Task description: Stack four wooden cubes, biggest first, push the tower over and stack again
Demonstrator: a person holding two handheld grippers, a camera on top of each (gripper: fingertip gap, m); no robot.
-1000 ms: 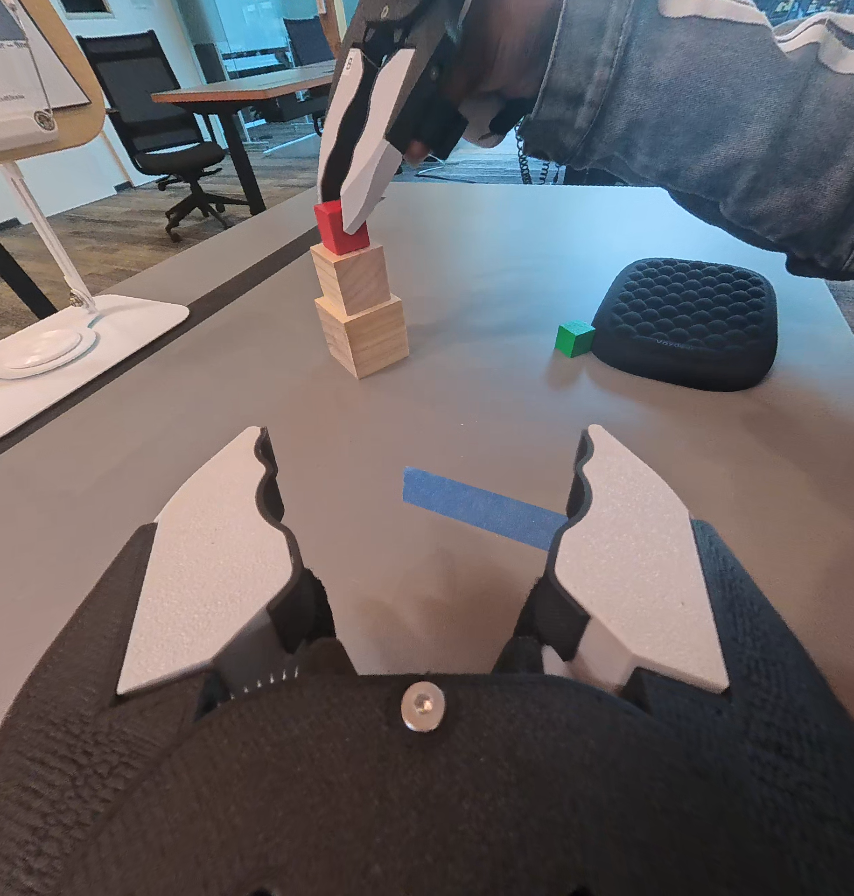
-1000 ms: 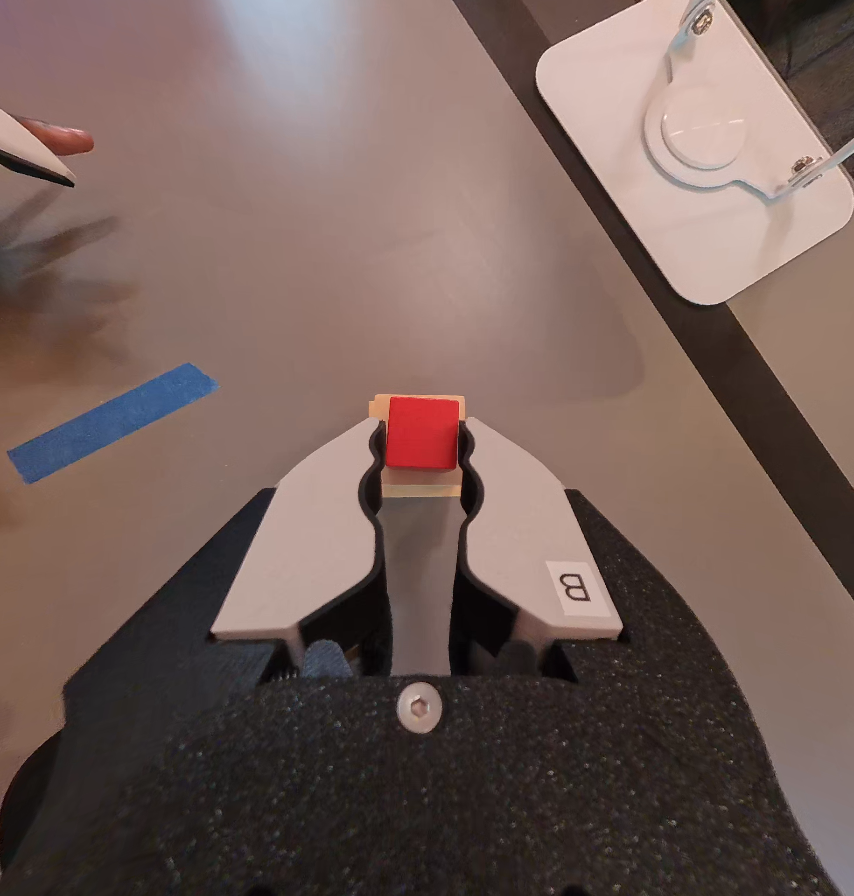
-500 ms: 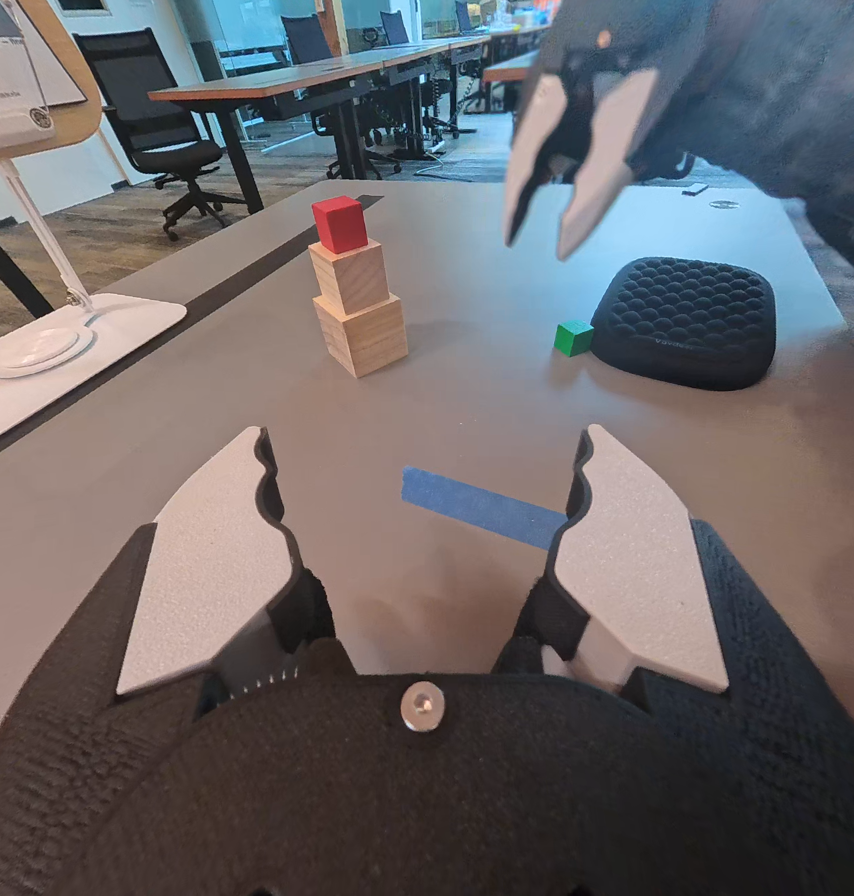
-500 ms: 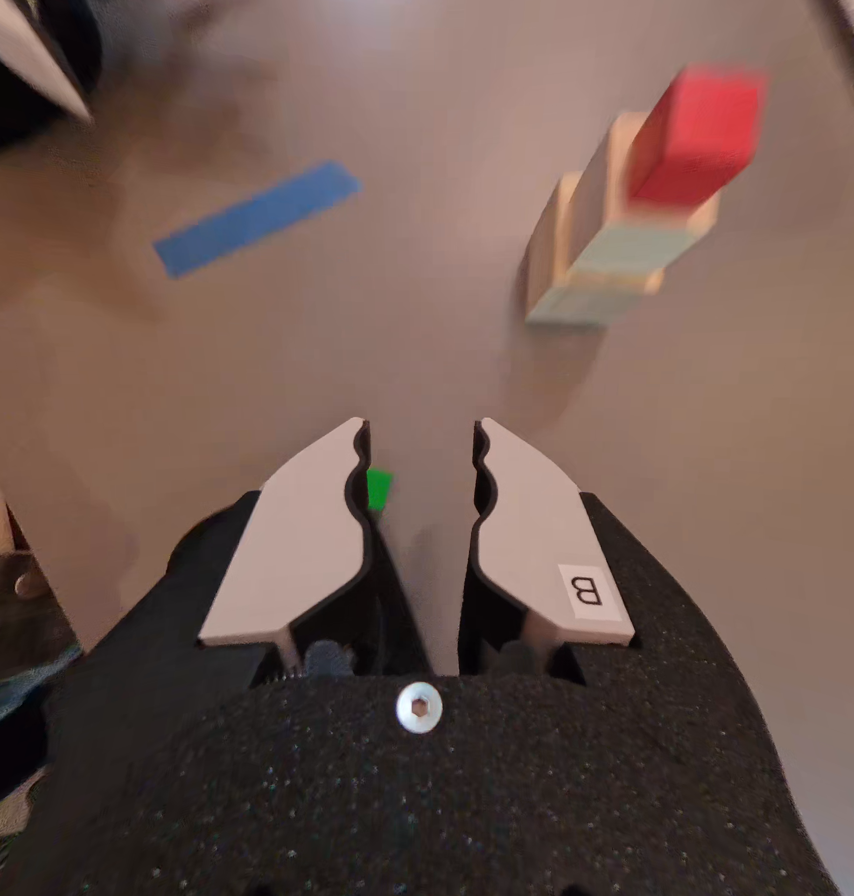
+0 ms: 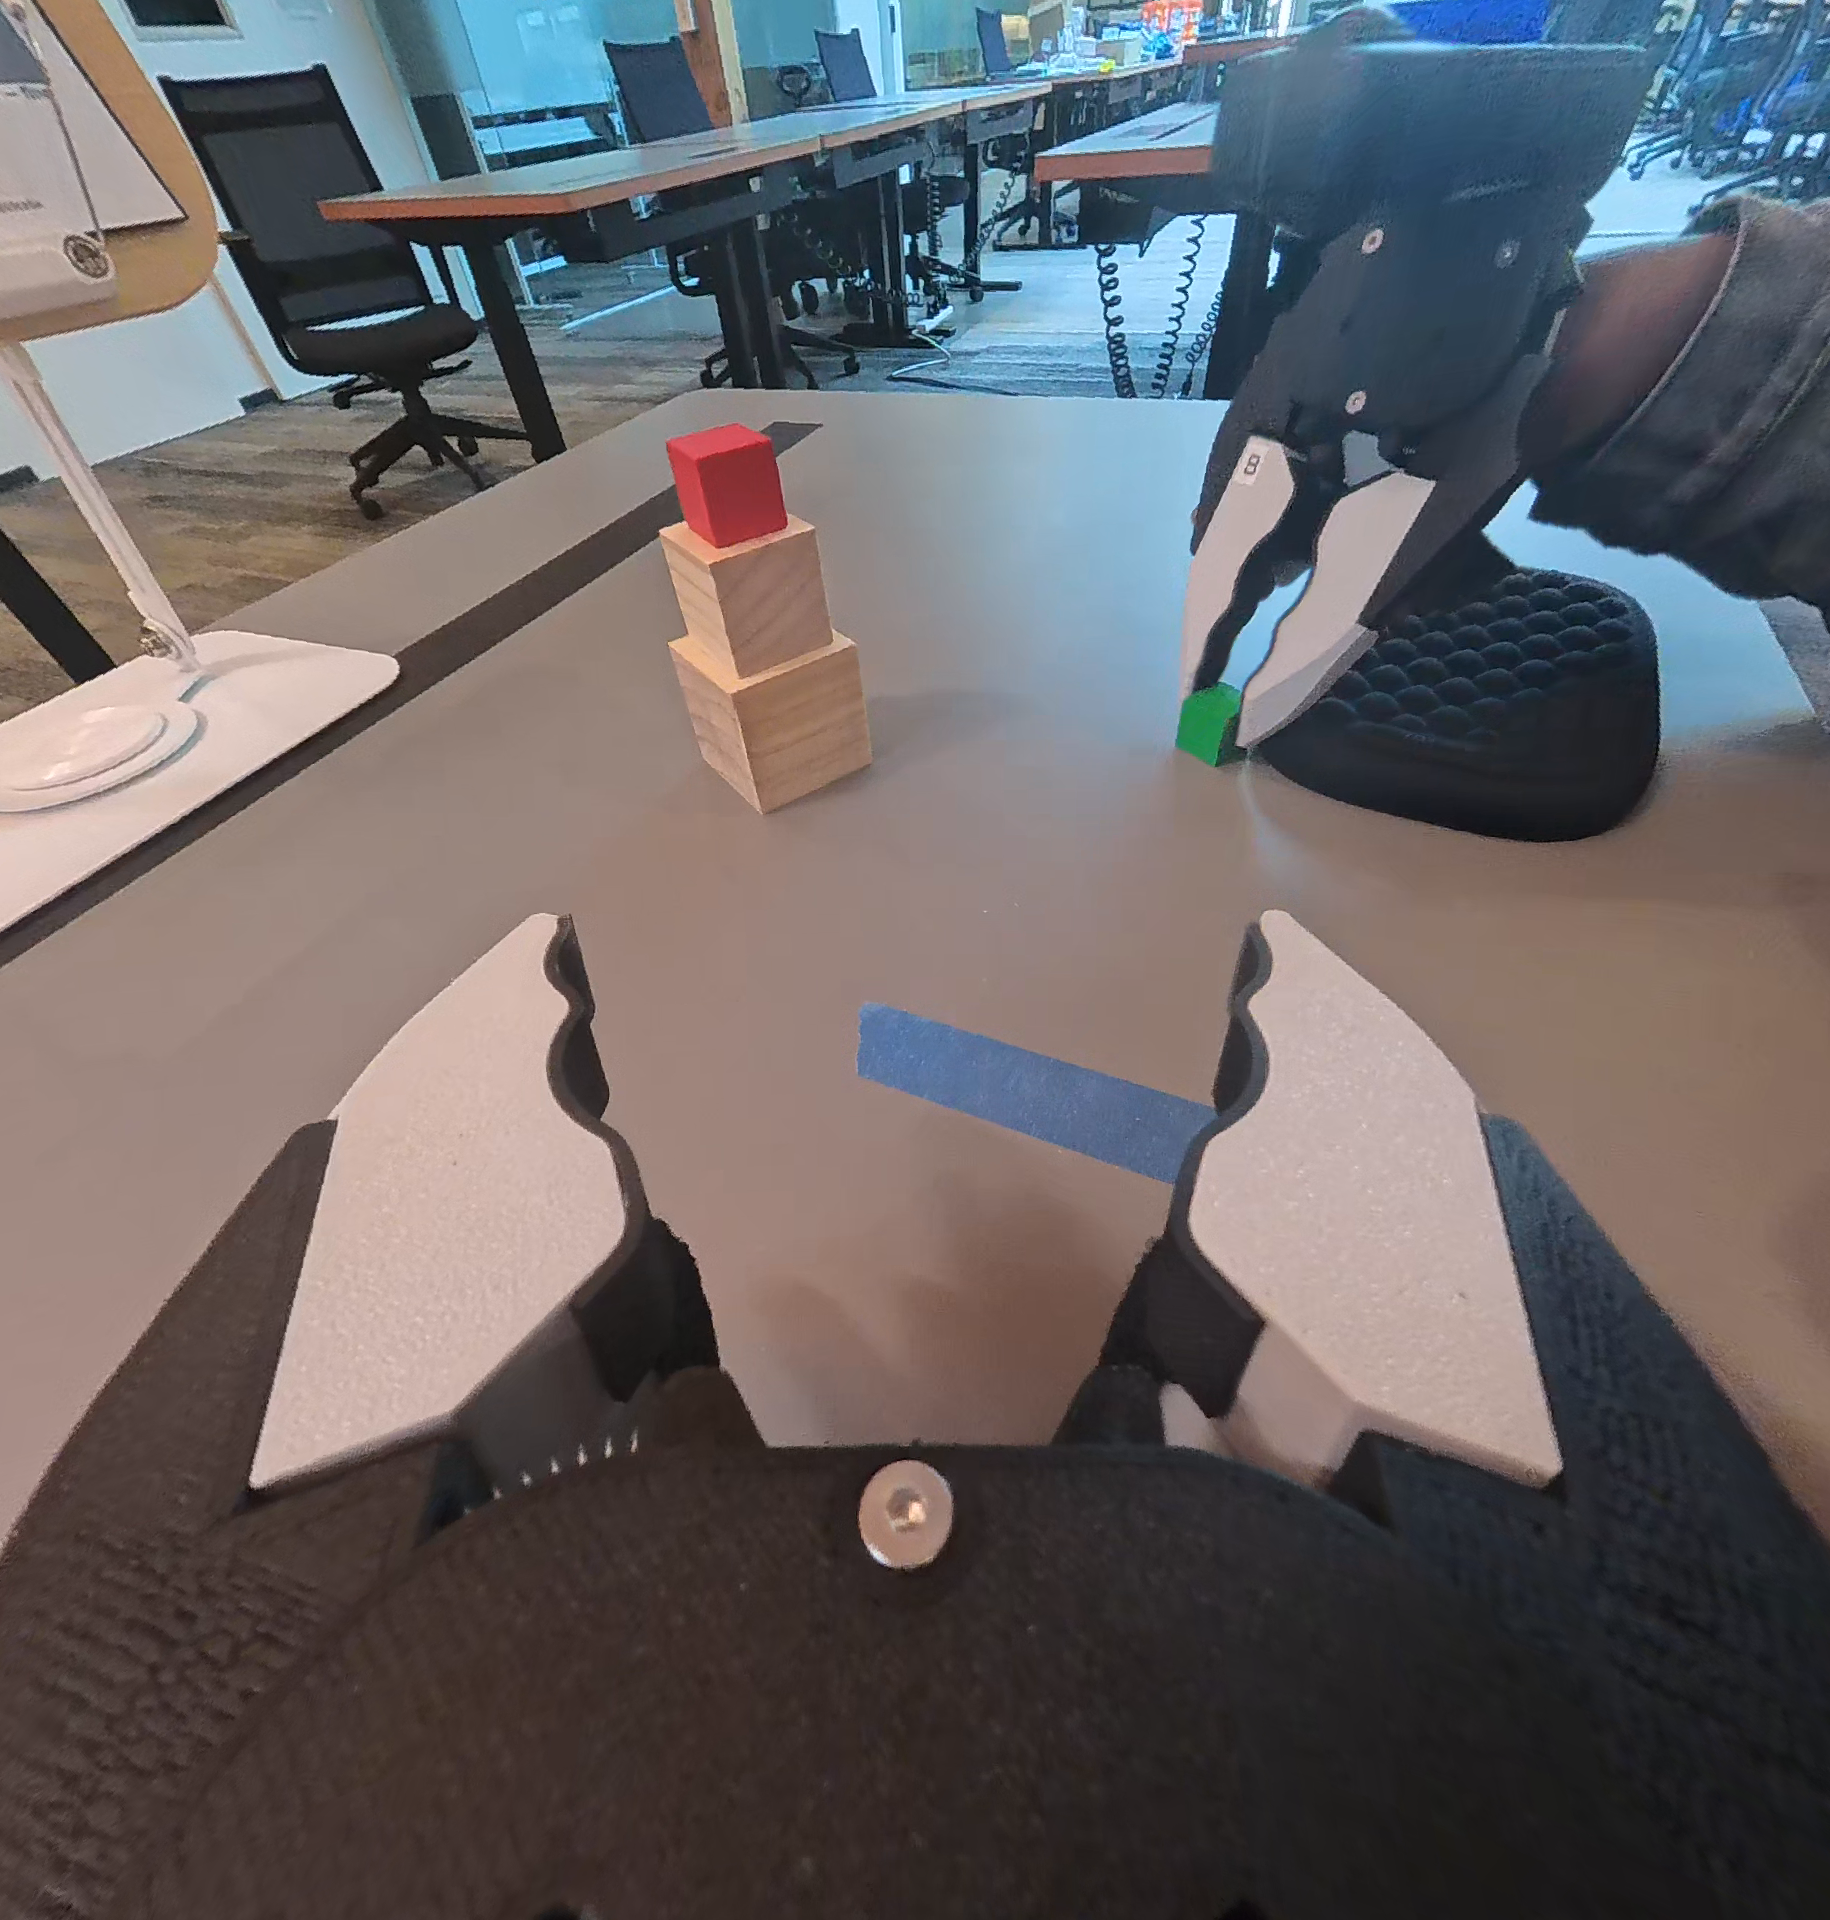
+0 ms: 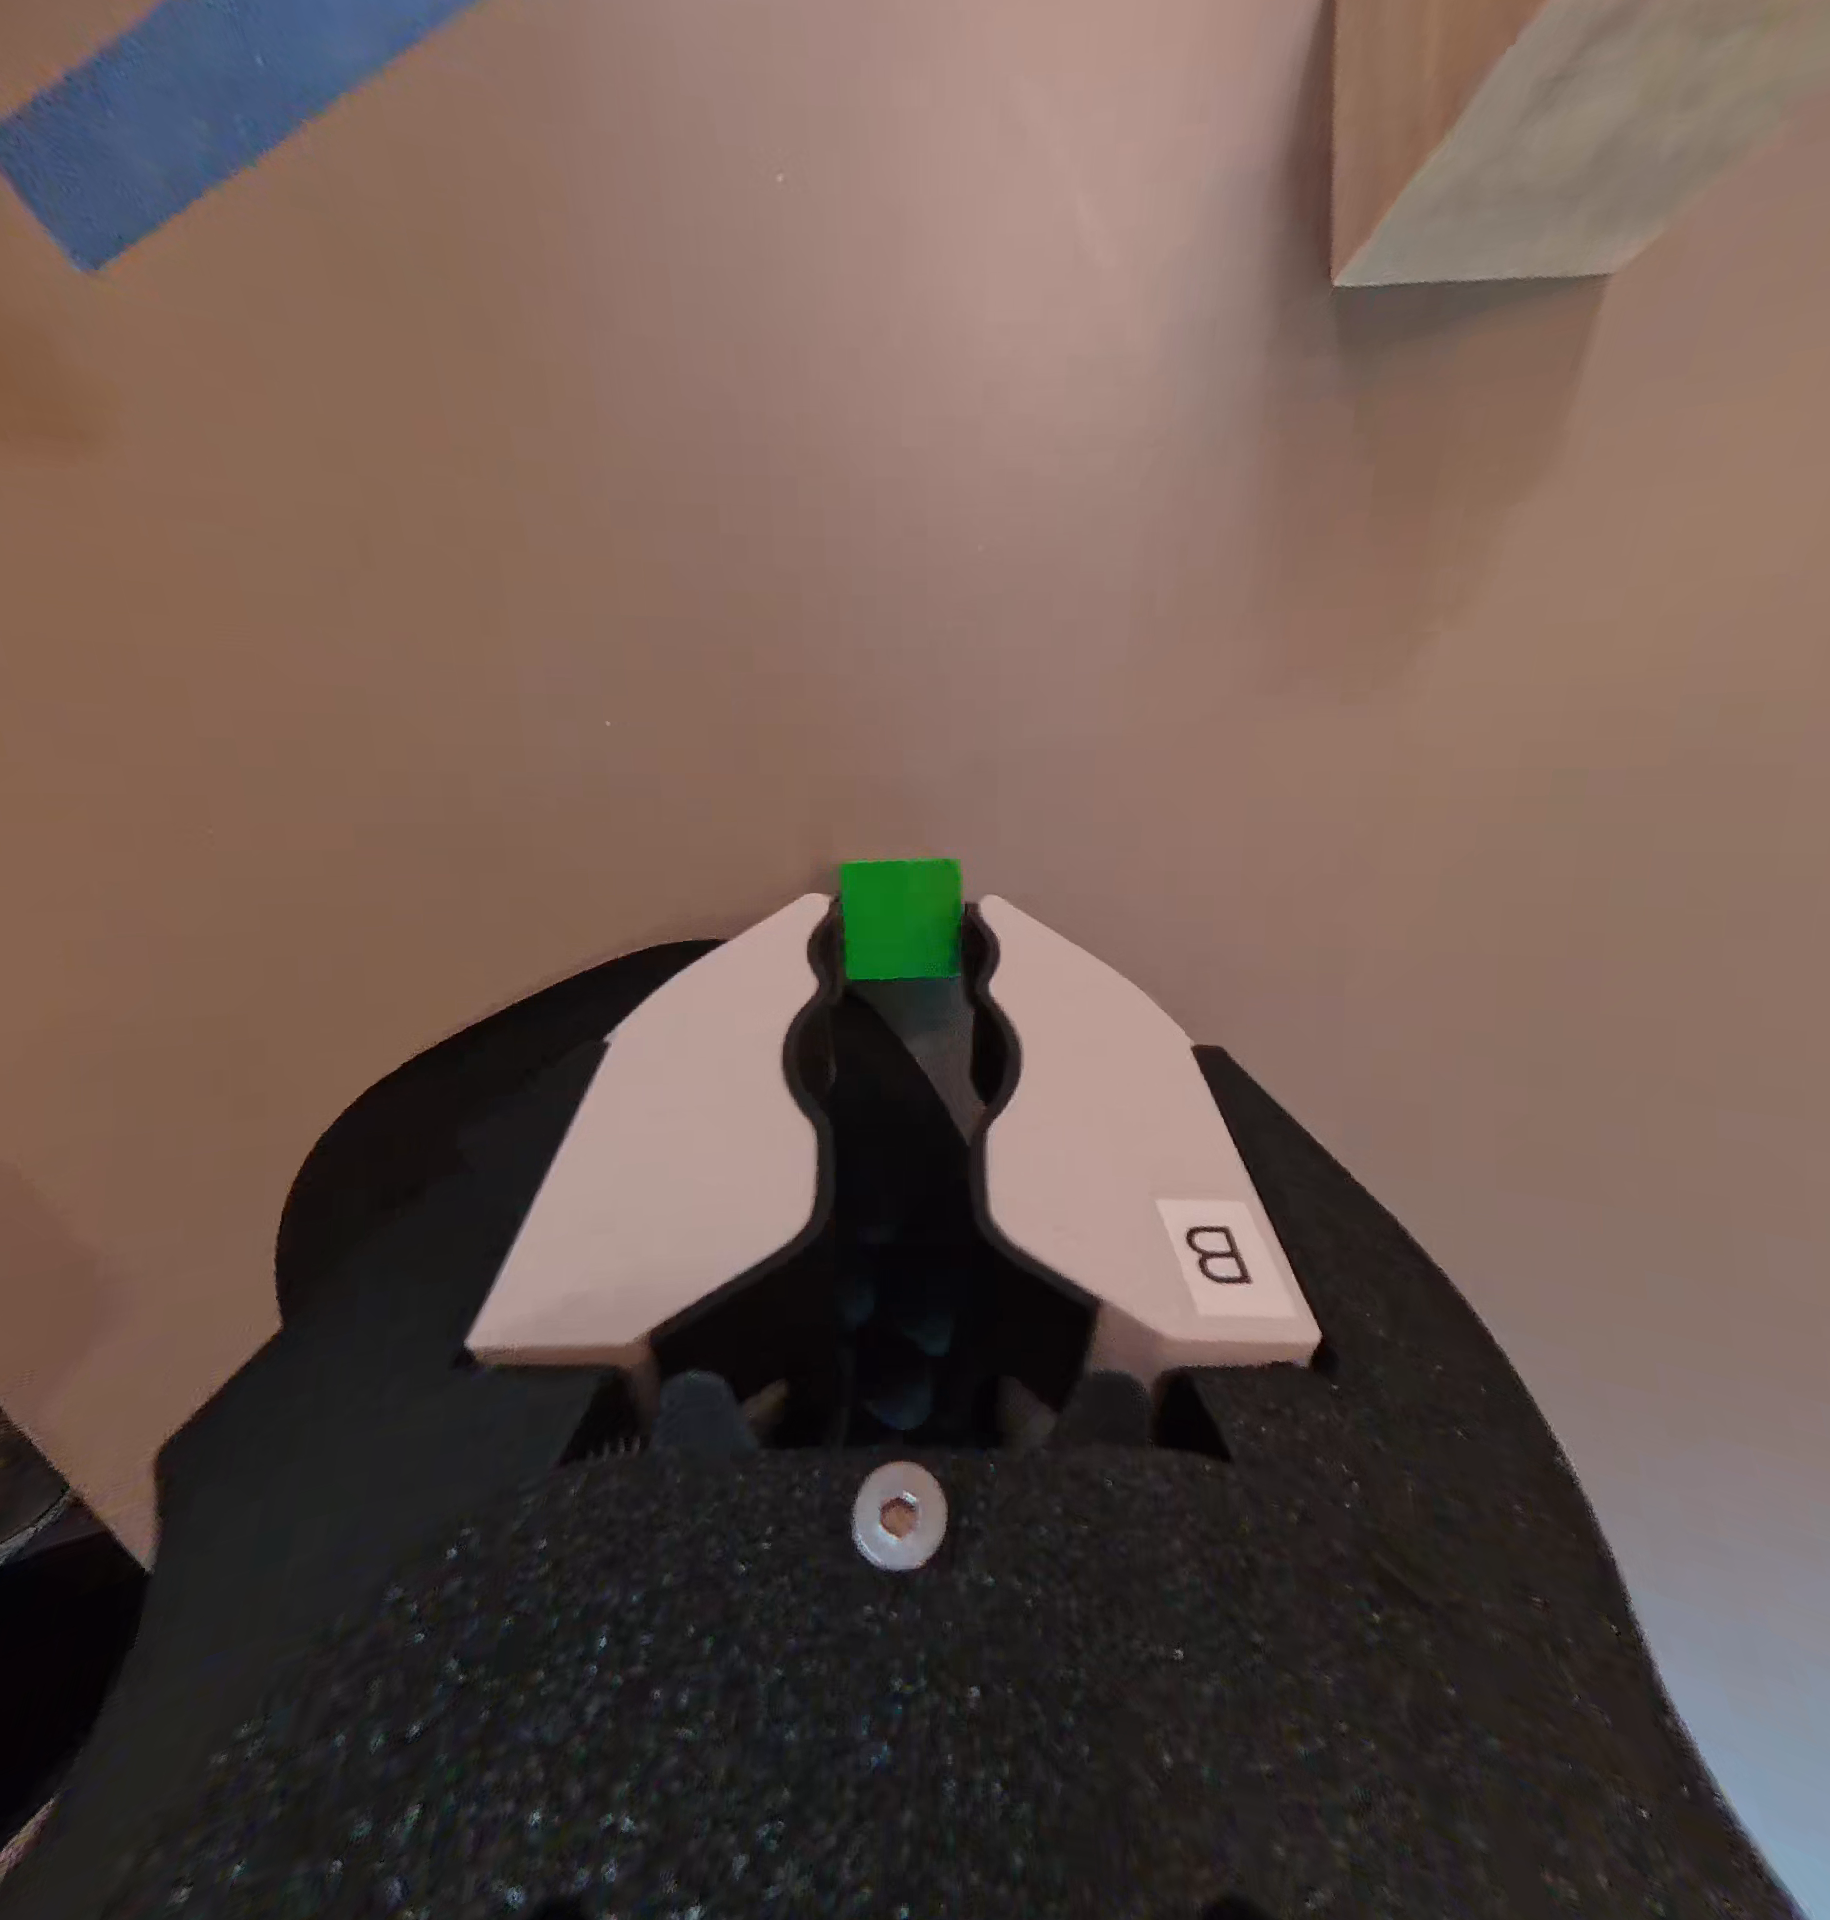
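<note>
Moved: right claw has left the tower and come down on the green cube.
Right claw: pads clenched on the green cube's two sides, cube resting on the surface beside the black pad.
Left claw: released, wide, nothing between.
Tower: red cube atop two plain wooden cubes.
Handling: likely light, rigid, smooth; hold opposite flat faces, squarely centred.

A strip of blue tape lies flat on the grey table. At the right sits a black honeycomb-textured cushion; at the left, a white stand base. Behind stand 2 long desks and black office chairs.
</note>
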